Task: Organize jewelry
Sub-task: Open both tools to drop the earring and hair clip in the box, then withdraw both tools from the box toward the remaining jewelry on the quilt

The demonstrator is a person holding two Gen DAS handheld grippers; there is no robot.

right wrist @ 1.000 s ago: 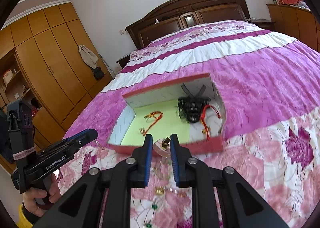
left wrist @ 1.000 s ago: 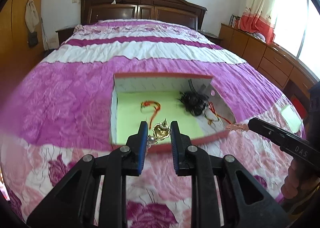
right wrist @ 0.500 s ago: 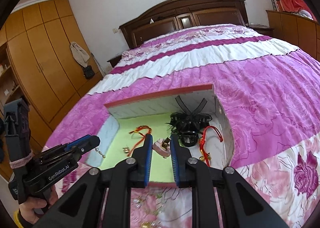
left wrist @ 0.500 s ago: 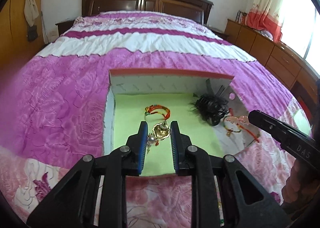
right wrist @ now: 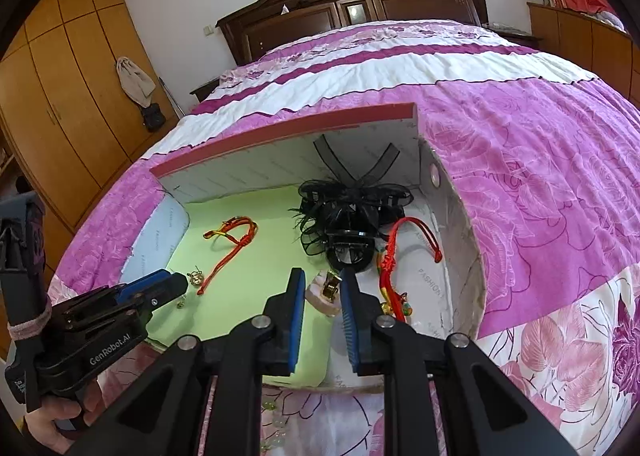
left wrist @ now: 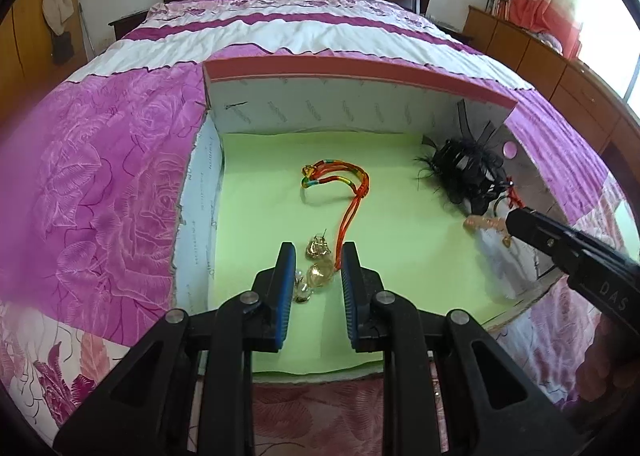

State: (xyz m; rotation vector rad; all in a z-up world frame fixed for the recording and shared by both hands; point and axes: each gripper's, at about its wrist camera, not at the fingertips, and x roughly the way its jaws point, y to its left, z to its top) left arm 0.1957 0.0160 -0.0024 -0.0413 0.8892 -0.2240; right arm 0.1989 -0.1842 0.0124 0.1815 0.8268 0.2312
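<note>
An open box (left wrist: 360, 79) with a green floor lies on the bed. My left gripper (left wrist: 318, 262) hovers over its near left part, jaws slightly apart, with gold earrings (left wrist: 318, 274) lying loose between them on the green floor. My right gripper (right wrist: 322, 288) is shut on a pink hair clip with a gold piece (right wrist: 326, 292), held over the box's right side. In the left wrist view the right gripper (left wrist: 520, 221) holds the pink clip (left wrist: 484, 223). A red cord bracelet (left wrist: 340, 183) and a black feathered hair clip (left wrist: 468, 175) lie inside.
A second red cord (right wrist: 394, 252) lies in the box's white right part. The left gripper (right wrist: 160, 288) shows at the left of the right wrist view. Small beads (right wrist: 272, 416) lie on the pink bedspread (right wrist: 540, 159) in front of the box.
Both grippers moved forward and down into the box. The left gripper opened and the gold earrings now lie on the green floor. The right one still holds the pink clip.
</note>
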